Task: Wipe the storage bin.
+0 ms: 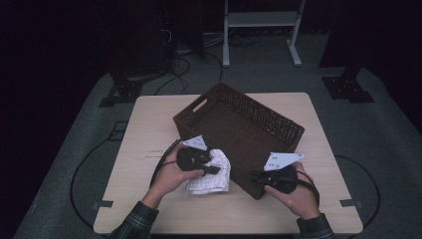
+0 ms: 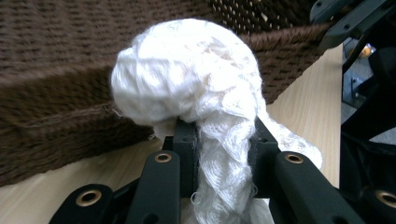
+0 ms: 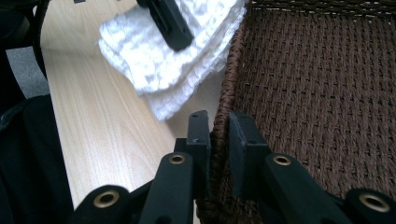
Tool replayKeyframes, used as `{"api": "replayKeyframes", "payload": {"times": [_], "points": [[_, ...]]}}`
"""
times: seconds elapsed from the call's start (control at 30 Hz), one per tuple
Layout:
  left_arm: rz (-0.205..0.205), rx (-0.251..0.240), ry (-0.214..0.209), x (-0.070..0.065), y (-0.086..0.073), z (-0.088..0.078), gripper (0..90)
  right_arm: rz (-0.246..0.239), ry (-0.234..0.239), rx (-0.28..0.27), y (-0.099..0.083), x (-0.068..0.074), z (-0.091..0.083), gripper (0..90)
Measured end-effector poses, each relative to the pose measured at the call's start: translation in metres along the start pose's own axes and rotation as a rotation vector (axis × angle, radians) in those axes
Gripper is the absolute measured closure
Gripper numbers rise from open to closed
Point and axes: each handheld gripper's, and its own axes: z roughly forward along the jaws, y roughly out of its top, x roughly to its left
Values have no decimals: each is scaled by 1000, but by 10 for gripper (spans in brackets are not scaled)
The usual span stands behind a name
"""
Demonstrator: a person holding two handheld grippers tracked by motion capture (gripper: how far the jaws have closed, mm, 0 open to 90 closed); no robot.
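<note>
A white knitted cloth lies bunched on the wooden table against the near wall of a dark brown woven basket. My left gripper is shut on a fold of the cloth, and the rest bulges above the jaws in the left gripper view. My right gripper is shut on the basket's rim at its near corner, one jaw outside the wall and one inside. The right gripper view also shows the cloth with a black jaw of the other gripper on it.
The basket sits at an angle in the middle of the light wooden table, its inside bare. Behind the table are floor cables and a white metal stand.
</note>
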Motion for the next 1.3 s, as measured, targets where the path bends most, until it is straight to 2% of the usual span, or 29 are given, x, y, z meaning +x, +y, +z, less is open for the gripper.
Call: {"api": "replayKeyframes", "payload": {"times": [0.2,0.5,0.67,0.77,0.83,0.97,1.03,1.3], "points": [[-23,30,4,8,-6,11,703,13,9,-14,1,1,4,785],[-75,79,23,24,-20,25,703,4,14,-21,4,5,9,775],[-83,117,26,29,-24,33,702,6,16,-25,4,5,10,773],[-96,149,45,33,-31,42,703,3,17,-25,5,6,11,771],[-110,149,30,35,-33,44,702,4,17,-24,5,6,11,771],[-93,151,33,32,-31,42,703,2,15,-25,5,7,11,771],[-95,134,22,29,-28,40,703,0,14,-25,5,7,12,770],[-55,86,-3,15,-16,27,703,0,19,-25,7,7,13,766]]}}
